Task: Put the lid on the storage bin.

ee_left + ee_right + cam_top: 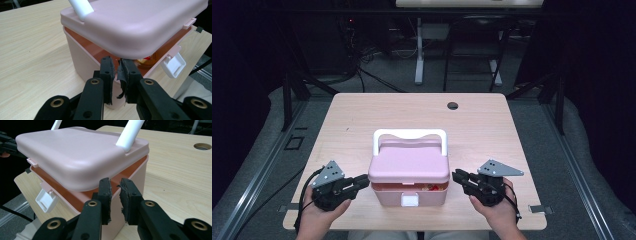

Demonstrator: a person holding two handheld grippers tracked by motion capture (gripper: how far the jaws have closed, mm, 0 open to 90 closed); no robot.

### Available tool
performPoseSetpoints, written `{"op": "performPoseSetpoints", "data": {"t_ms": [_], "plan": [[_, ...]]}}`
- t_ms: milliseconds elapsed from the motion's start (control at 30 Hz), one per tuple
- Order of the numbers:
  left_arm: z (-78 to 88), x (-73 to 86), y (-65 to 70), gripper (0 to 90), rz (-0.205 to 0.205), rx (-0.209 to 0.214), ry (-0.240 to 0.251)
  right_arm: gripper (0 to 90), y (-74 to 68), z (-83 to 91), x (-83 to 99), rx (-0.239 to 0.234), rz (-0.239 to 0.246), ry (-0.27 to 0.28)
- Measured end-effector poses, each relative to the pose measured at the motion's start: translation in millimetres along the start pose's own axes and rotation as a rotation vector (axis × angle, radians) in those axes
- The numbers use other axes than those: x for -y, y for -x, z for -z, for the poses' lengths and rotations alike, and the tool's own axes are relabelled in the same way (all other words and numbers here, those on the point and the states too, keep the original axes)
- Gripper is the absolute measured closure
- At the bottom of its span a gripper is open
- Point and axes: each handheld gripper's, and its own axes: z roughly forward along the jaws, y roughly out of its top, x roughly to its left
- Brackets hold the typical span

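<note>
- Left gripper (362, 181) and right gripper (458, 176), jaws nearly together and empty, are flanking a smooth pink plastic box (409, 172).
- Left gripper view is showing a jar (147, 60) inside.

Matt pink plastic box on a pale wood-grain table

The storage box (409, 192) and its lid (409, 164) look like smooth matt pink plastic; the handle (410, 135) and front latch (410, 201) are smooth white plastic with a slight sheen. The table (362, 115) has a light wood-grain laminate, smooth and low-gloss. The left gripper (117, 65) and right gripper (114, 184) are matt black plastic with brass-coloured metal rivets, and their pads (123, 75) are rough, frayed black rubber. A glossy amber jar (146, 61) shows inside the box.
</note>
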Motion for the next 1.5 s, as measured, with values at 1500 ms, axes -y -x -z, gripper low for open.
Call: {"op": "performPoseSetpoints", "data": {"t_ms": [1500], "plan": [[2.3, -7.7, -16.6, 74.7, 0.045, -0.033, 0.019, 74.6, 8.6, -6.4, -9.3, 0.015, -0.047, 0.018]]}}
